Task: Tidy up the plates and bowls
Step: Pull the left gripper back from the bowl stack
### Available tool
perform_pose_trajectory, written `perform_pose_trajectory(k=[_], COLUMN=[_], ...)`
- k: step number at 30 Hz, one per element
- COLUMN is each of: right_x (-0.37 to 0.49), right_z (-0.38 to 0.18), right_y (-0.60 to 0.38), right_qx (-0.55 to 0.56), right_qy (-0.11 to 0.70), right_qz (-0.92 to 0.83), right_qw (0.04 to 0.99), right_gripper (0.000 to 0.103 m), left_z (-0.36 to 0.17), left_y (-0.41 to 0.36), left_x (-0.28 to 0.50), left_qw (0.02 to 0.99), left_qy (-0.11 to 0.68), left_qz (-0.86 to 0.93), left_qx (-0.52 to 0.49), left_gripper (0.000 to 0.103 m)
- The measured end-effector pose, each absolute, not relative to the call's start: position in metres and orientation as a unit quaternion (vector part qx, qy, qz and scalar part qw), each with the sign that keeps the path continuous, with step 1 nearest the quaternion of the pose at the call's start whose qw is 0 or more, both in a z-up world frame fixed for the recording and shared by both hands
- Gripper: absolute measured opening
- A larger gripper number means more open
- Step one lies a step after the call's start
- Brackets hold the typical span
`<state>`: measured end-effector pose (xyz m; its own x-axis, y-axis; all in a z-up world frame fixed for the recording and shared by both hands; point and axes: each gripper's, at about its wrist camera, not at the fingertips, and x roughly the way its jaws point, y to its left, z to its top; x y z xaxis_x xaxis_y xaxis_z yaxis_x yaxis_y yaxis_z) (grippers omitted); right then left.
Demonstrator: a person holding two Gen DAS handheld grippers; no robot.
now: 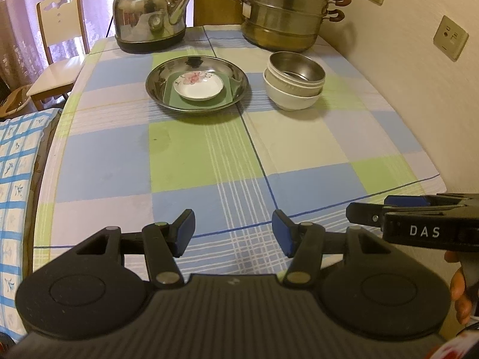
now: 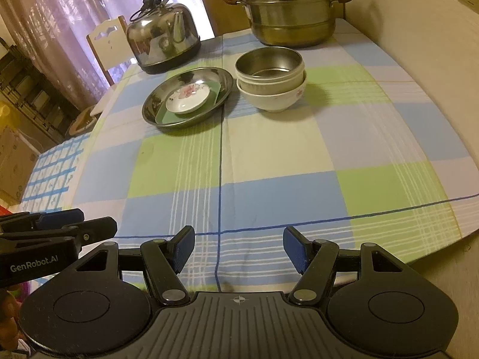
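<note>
A steel plate [image 1: 161, 88] sits at the table's far middle, holding a green square plate [image 1: 230, 95] with a small floral white saucer [image 1: 199, 85] on top. To its right is a stack of bowls: a steel bowl [image 1: 295, 67] nested in white bowls [image 1: 289, 100]. The same plate stack [image 2: 155, 109], saucer [image 2: 188, 99] and bowl stack [image 2: 271, 82] show in the right wrist view. My left gripper [image 1: 233, 233] is open and empty over the table's near edge. My right gripper [image 2: 239, 248] is open and empty beside it, also low at the near edge.
A steel kettle [image 1: 151, 15] and a tall stacked steamer pot [image 1: 283, 12] stand at the table's back. A wall [image 1: 419, 89] runs along the right side. A wooden chair [image 1: 58, 48] stands at the far left. A checked cloth [image 1: 209, 164] covers the table.
</note>
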<state>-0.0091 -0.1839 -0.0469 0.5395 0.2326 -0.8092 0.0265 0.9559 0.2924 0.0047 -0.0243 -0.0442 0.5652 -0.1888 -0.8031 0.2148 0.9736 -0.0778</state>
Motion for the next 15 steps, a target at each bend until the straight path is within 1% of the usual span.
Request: perform_pose_trajectory(k=[15], right_x=[-0.004], right_z=[-0.049], right_y=[-0.172], right_qx=[0.132], right_qy=[0.48], right_qz=[0.057], right_qw=[0.865], right_gripper=[0.065], left_z=[-0.044], left_y=[-0.015], left_x=[0.009], left_qw=[0.885], left_qy=[0.45], left_qz=[-0.115], left_qx=[0.012], left_gripper=[0.055])
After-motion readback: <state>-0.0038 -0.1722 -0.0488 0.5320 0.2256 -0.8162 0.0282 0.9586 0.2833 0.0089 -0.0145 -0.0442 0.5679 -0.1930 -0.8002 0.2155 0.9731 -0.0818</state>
